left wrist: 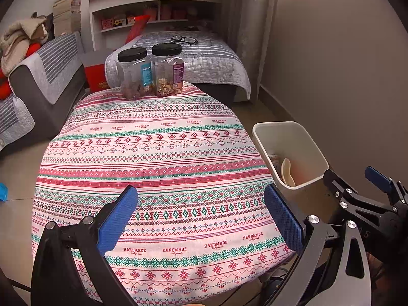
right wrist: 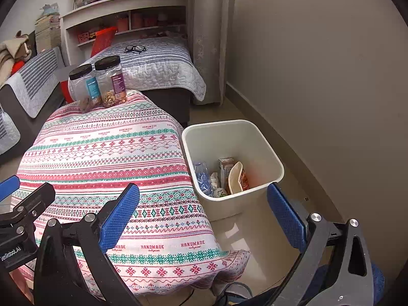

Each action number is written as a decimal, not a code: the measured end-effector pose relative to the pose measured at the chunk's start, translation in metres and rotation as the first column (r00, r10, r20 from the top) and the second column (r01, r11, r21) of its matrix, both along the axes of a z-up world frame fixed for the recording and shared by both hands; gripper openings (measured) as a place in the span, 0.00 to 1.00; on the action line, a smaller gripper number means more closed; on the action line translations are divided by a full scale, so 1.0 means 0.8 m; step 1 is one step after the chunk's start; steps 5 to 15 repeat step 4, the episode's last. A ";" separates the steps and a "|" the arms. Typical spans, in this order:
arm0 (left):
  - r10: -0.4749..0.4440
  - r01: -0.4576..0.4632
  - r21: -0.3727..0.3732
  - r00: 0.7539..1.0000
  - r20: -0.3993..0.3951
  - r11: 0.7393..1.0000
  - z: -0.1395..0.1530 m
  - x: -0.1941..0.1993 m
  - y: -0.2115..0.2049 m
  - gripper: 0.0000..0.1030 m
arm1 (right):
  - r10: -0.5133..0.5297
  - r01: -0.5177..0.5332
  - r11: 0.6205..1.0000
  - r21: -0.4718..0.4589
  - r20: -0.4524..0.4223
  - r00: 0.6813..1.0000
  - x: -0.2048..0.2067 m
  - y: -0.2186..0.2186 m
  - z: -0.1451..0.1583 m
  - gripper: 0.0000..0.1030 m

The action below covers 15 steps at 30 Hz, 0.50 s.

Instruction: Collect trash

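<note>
A white trash bin [right wrist: 257, 140] stands on the floor right of the table; it also shows in the left wrist view [left wrist: 303, 140]. Inside lie a crushed plastic bottle [right wrist: 204, 178], a small carton [right wrist: 225, 167], a cream spoon-like piece [right wrist: 236, 177] and wrappers. My left gripper [left wrist: 201, 214] is open and empty above the table's near part. My right gripper [right wrist: 204, 209] is open and empty, above the table's right edge, near the bin. The right gripper also shows at the right of the left wrist view [left wrist: 357, 186].
The table wears a patterned red, green and white cloth [left wrist: 153, 158]. Two black-lidded jars [left wrist: 150, 71] of nuts stand at its far end. Behind is a bed with glasses [left wrist: 184, 39] on it, a shelf unit, a couch at left, and a wall at right.
</note>
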State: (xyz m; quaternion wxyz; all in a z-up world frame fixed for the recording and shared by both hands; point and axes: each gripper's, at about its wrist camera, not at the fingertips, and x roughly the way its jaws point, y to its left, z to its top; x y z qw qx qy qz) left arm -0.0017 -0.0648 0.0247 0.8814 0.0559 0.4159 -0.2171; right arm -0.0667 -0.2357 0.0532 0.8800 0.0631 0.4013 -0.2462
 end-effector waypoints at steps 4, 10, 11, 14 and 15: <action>0.015 -0.015 -0.014 1.000 -0.019 1.000 -0.002 0.003 0.004 0.93 | 0.004 -0.004 1.000 -0.003 -0.001 1.000 0.001 0.003 0.000 0.93; 0.015 -0.015 -0.014 1.000 -0.019 1.000 -0.002 0.003 0.004 0.93 | 0.004 -0.004 1.000 -0.003 -0.001 1.000 0.001 0.003 0.000 0.93; 0.015 -0.015 -0.014 1.000 -0.019 1.000 -0.002 0.003 0.004 0.93 | 0.004 -0.004 1.000 -0.003 -0.001 1.000 0.001 0.003 0.000 0.93; 0.015 -0.015 -0.014 1.000 -0.019 1.000 -0.002 0.003 0.004 0.93 | 0.004 -0.004 1.000 -0.003 -0.001 1.000 0.001 0.003 0.000 0.93; 0.015 -0.015 -0.014 1.000 -0.019 1.000 -0.002 0.003 0.004 0.93 | 0.004 -0.004 1.000 -0.003 -0.001 1.000 0.001 0.003 0.000 0.93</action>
